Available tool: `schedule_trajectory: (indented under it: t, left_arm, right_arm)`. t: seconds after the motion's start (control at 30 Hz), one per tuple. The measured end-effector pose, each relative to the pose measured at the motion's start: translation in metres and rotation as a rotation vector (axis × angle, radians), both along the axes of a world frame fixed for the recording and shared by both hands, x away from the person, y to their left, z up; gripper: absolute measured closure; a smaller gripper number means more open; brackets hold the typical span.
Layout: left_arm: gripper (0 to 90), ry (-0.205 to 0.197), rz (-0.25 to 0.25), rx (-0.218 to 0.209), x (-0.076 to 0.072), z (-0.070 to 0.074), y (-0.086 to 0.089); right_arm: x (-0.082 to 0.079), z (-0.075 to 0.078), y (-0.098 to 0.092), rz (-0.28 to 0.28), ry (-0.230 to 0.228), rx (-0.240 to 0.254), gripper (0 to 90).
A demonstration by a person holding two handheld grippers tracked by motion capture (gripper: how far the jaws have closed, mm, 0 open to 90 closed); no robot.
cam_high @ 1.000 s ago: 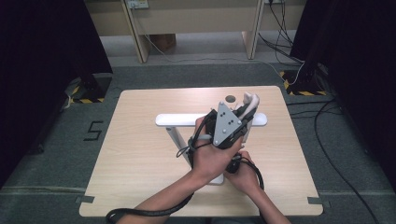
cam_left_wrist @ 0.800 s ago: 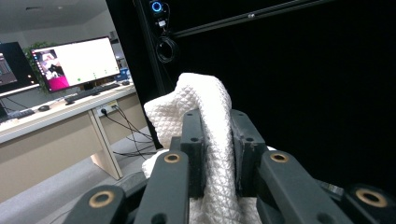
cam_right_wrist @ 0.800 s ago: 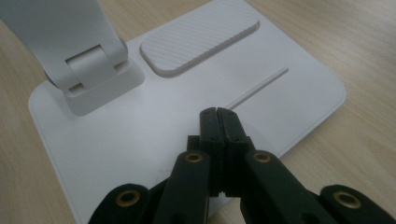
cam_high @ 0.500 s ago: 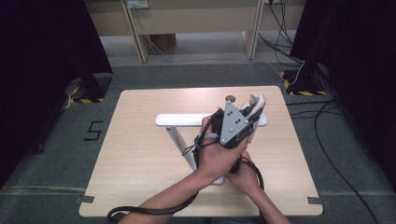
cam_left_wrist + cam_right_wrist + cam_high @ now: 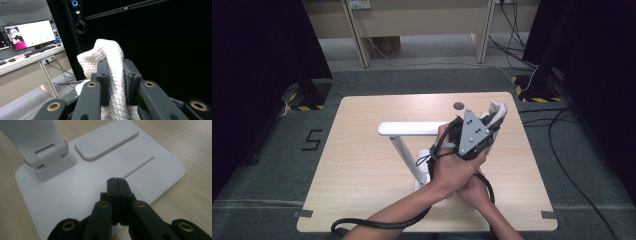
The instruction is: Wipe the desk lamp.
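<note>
Left gripper (image 5: 116, 72): we see its jaws pinching a white cloth (image 5: 110, 55) – raised by the lamp (image 5: 412, 129) head
Right gripper (image 5: 117, 182): we see jaws pressed together, empty, on the lamp base (image 5: 62, 192)

Cloth (image 5: 110, 62) — white, quilted in a diamond weave, soft and matt. Left claw (image 5: 115, 75) and right claw (image 5: 117, 185): black matt plastic with brass-coloured rivets. Lamp base (image 5: 75, 192) — white plastic, smooth and matt, with a finely ribbed pad (image 5: 106, 141). Worktop (image 5: 362, 165): pale wood grain, matt.
</note>
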State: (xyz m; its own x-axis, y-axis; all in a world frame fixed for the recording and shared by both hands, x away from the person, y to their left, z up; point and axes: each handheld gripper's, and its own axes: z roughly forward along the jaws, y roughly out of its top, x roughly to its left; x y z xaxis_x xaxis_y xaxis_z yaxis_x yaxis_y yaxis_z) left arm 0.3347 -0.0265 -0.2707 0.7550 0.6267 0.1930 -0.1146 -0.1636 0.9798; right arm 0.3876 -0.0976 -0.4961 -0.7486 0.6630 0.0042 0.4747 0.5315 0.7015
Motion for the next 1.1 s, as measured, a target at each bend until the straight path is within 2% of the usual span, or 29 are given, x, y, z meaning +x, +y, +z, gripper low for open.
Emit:
schedule_trajectory:
  t: [0.47, 0.7, 1.0, 1.1]
  left_arm:
    - [77.6, -0.007, -0.052, 0.007, -0.006, 0.000, -0.007]
    - [77.6, -0.025, -0.091, 0.023, -0.017, 0.000, -0.013]
    - [77.6, -0.024, -0.125, 0.033, -0.026, -0.004, -0.015]
    - [77.6, -0.027, -0.134, 0.037, -0.032, -0.007, -0.011]
  right_arm:
    - [0.000, 0.000, 0.000, -0.001, -0.003, 0.003, 90.0]
    - [0.000, -0.001, 0.000, -0.001, -0.005, 0.008, 90.0]
    - [0.000, -0.001, 0.000, -0.002, -0.011, 0.010, 90.0]
    - [0.000, -0.001, 0.000, 0.001, -0.017, 0.011, 90.0]
